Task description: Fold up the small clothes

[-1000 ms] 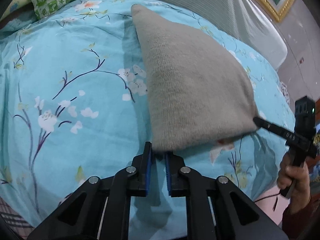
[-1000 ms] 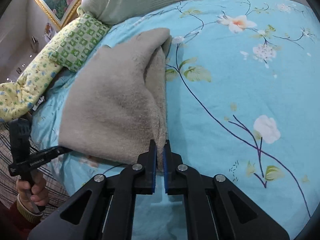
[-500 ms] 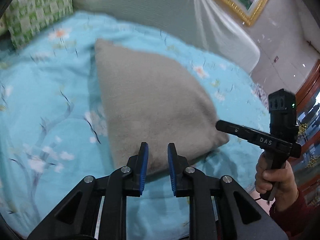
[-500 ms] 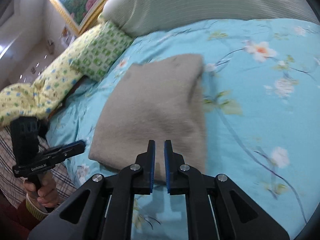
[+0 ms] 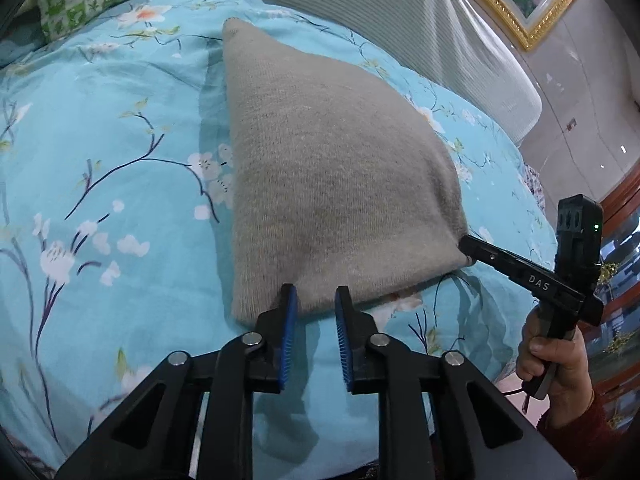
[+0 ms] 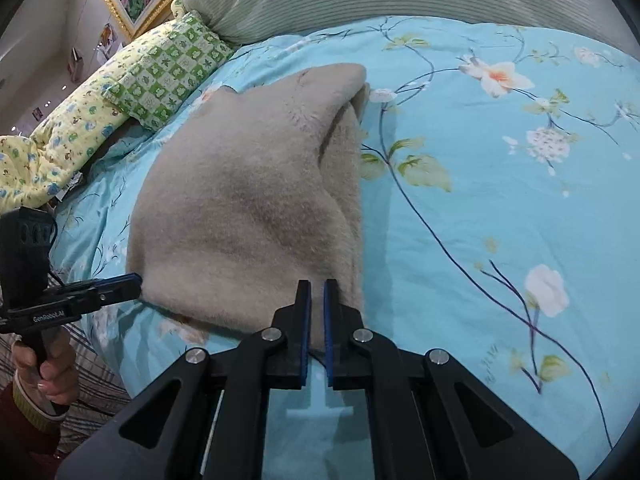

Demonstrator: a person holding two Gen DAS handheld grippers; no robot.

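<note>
A folded beige knit garment lies flat on the blue floral bedspread; it also shows in the right wrist view. My left gripper is open, its tips at the garment's near edge with nothing between them. My right gripper has its jaws a narrow gap apart at the garment's near right corner, and I cannot tell whether cloth is pinched. Each gripper shows in the other's view, the right one touching the garment's corner, the left one at the opposite corner.
A green checked pillow and a yellow patterned quilt lie at the bed's far left. A grey striped bolster runs along the back. The bed's near edge drops off beside my right hand.
Both grippers let go of the garment's near edge, lifted back, then came down to it again. The left jaws have opened wider. The garment now lies flat.
</note>
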